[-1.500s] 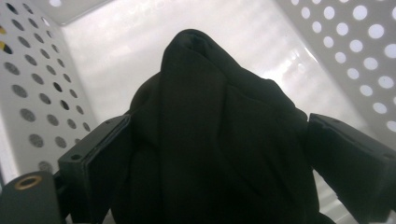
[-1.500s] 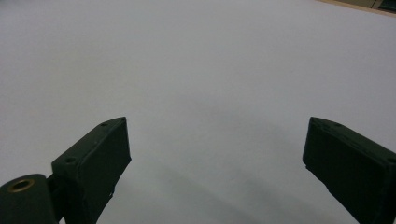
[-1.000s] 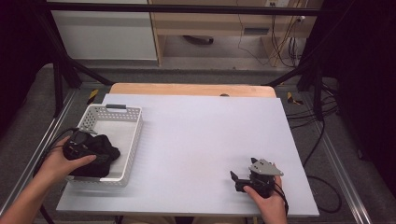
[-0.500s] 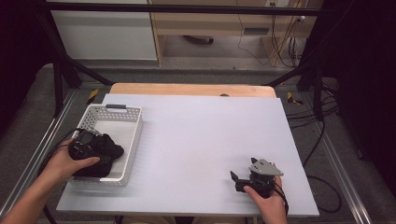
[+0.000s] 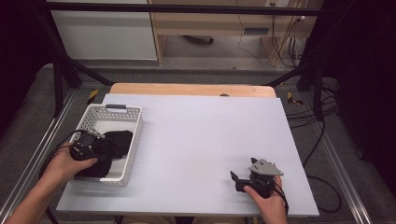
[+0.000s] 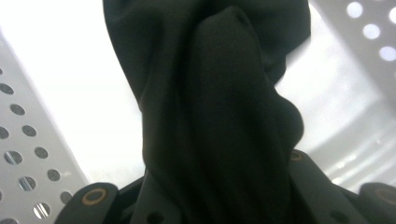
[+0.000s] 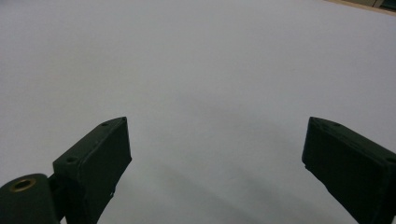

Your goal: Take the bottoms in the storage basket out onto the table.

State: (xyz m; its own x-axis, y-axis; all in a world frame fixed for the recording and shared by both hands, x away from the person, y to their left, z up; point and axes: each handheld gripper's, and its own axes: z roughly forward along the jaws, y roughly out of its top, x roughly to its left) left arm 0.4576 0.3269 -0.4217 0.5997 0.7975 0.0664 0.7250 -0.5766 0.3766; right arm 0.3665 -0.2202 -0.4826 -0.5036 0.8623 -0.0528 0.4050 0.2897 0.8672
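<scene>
Cloth (image 6: 219, 112), black and bunched, is pinched by the left gripper (image 5: 86, 145) inside the white perforated basket (image 5: 133, 140) at the table's (image 5: 201, 135) left; its long axis runs away from the gripper. The right gripper (image 7: 215, 163) rests wide open, empty.

The table (image 5: 196, 140) holds one white perforated basket (image 5: 133, 116), standing at its left edge. Inside the basket lies one piece of black cloth (image 5: 116, 140); whether it is a single garment or more than one bunched together cannot be told. Two grippers are in use: the left gripper (image 5: 84, 145) over the basket and the right gripper (image 5: 240, 179) near the table's front right. Two hands hold them.
</scene>
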